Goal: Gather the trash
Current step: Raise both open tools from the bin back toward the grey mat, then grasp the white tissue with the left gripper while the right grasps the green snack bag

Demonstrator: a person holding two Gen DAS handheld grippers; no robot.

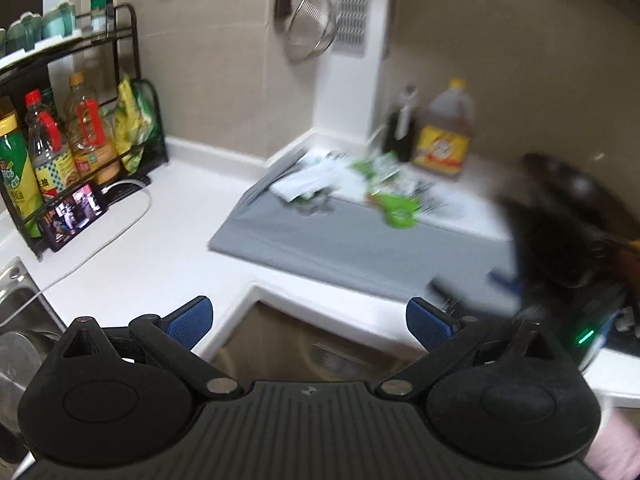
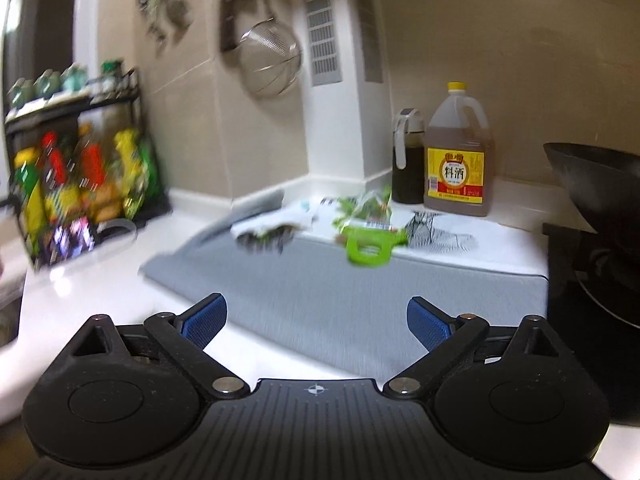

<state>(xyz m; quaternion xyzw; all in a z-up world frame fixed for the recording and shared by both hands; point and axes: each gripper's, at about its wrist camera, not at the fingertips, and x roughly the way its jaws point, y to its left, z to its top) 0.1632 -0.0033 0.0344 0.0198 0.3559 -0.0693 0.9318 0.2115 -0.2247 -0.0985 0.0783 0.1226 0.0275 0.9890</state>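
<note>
Trash lies at the far end of a grey mat [image 2: 360, 300]: a crumpled white wrapper [image 2: 276, 220], a green wrapper [image 2: 364, 208], a bright green plastic piece [image 2: 368, 248] and a black-and-white net [image 2: 440, 236]. My right gripper [image 2: 316, 326] hangs open over the mat's near edge, with nothing between its blue pads. In the left wrist view the same white wrapper [image 1: 308, 180], green wrapper [image 1: 380, 166] and green piece [image 1: 400, 212] lie far ahead. My left gripper [image 1: 310, 322] is open and empty over the counter's inner corner.
A yellow-capped jug [image 2: 458, 152] and a dark bottle [image 2: 408, 160] stand behind the trash. A black wok [image 2: 600, 184] sits on the stove at right. A bottle rack [image 1: 80, 140], a phone [image 1: 74, 212] with cable and a sink [image 1: 16, 308] are at left. A strainer [image 2: 272, 60] hangs above.
</note>
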